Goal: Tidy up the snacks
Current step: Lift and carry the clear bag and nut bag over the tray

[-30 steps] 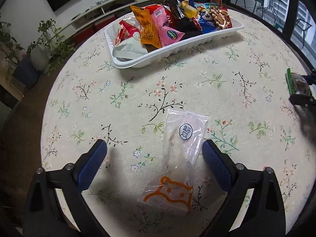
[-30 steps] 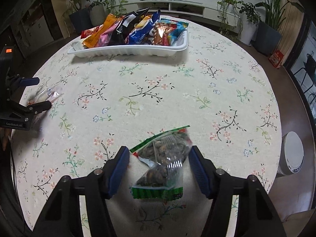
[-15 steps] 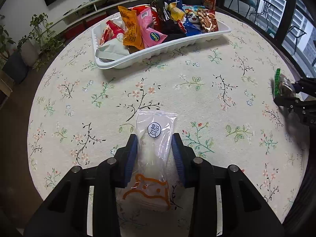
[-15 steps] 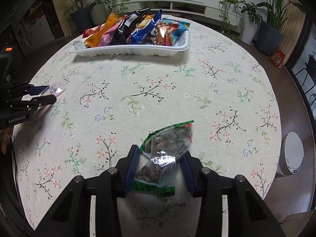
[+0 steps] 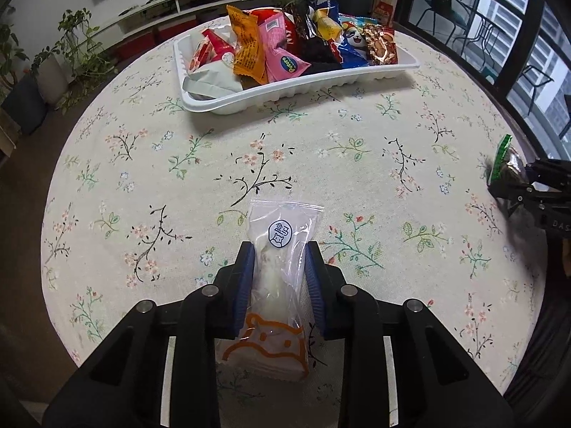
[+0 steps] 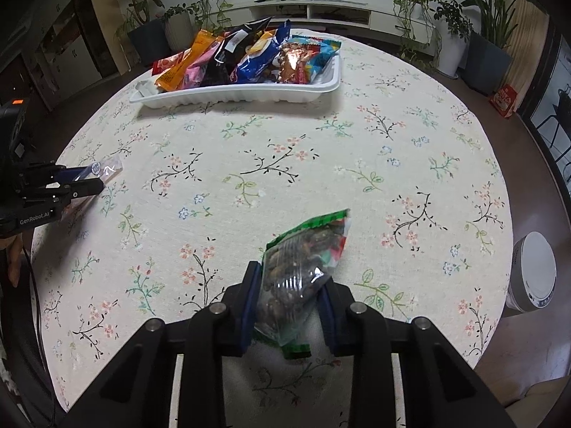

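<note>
Left wrist view showed the left tongs [image 5: 278, 285], jaws just closed, pinching a clear plastic packet with an orange bear print [image 5: 276, 285] on the floral tabletop [image 5: 321, 157]. Right tongs [image 6: 289, 303] likewise had just closed on a green-edged clear bag of nuts [image 6: 303, 267]. Grasping seemed done; next, lifting both towards the white plastic tray of snack packets [image 6: 242, 94] far ahead. Both packets' lower ends lay hidden behind the jaws

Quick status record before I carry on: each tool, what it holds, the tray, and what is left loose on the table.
left tool: jaws have just been closing, pads pressing on clear bun packet
right tool: jaws have just been closing, pads pressing on green nut packet
white tray: at the table's far side, piled with snack packets
loose snacks on floral tablecloth: none besides the two gripped
</note>
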Motion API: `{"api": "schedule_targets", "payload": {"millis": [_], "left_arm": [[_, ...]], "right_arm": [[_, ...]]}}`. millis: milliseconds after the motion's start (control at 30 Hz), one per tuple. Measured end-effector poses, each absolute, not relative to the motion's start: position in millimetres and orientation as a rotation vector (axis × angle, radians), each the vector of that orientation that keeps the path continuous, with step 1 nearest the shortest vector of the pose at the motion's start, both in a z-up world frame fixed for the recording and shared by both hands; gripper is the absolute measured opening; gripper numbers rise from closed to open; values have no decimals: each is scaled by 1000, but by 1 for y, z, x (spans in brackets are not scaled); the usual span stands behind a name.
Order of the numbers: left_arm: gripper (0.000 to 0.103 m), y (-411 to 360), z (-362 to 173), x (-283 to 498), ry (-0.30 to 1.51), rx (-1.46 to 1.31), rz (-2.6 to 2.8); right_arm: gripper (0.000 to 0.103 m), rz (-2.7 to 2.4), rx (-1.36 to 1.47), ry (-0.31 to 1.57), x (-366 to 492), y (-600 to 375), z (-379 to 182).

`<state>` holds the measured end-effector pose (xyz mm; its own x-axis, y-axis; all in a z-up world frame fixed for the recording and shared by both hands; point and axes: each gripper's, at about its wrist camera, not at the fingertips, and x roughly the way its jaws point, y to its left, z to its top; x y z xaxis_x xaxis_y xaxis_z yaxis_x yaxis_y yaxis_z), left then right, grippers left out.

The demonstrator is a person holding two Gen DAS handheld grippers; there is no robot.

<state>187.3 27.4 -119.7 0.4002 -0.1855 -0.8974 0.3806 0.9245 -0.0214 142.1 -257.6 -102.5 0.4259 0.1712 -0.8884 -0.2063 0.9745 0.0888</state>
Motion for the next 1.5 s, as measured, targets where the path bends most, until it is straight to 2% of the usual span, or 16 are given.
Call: {"api": "schedule_targets", "payload": {"millis": [300, 767, 1100, 1500], "left_arm": [[25, 44, -111, 179, 1103, 29, -395], [25, 65, -52, 213, 982, -170, -426], [25, 64, 1, 272, 890, -211, -437], [26, 48, 18, 349, 859, -286, -478]], "right_arm": [[32, 266, 61, 1091, 142, -267, -94], [32, 239, 112, 1006, 174, -295, -48], [32, 276, 68, 902, 232, -282, 6], [32, 399, 6, 831, 320, -219, 42]]}}
